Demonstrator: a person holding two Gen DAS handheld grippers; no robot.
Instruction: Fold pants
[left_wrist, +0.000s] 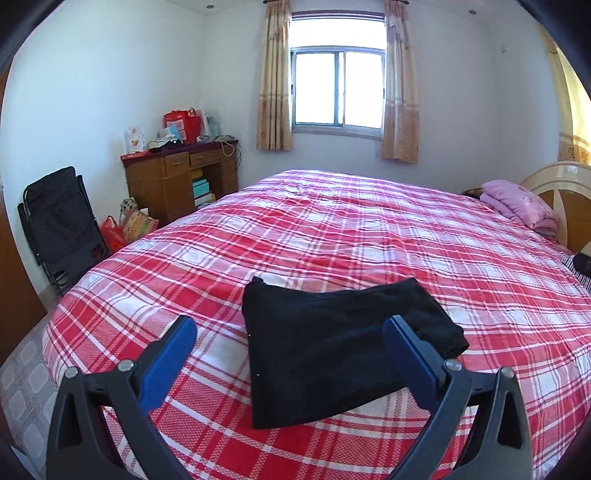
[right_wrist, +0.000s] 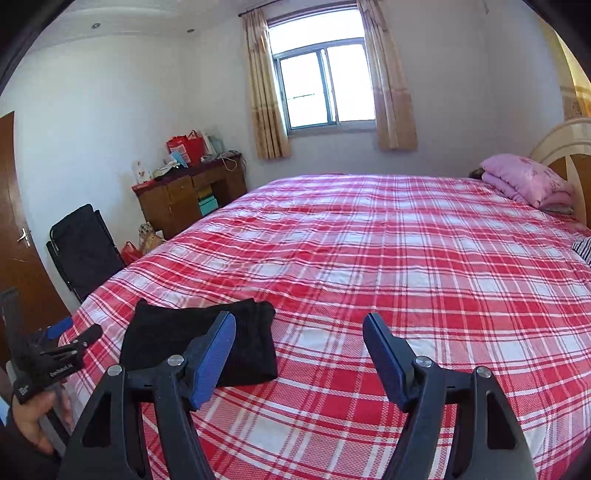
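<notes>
While both hand-held grippers (left_wrist: 290, 354) (right_wrist: 299, 350) gape empty, folded pants (left_wrist: 332, 354) lengthwise toward camera.

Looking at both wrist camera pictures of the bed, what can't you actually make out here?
- Black pants, left wrist view: right edge hidden behind the left gripper finger.
- Pants layers: fabric too dark to count folds in either view.
- Desk clutter: too small to identify.
- Striped cloth, right wrist view: cut off by the frame edge.
- Hand: mostly cut off at the lower left.
</notes>
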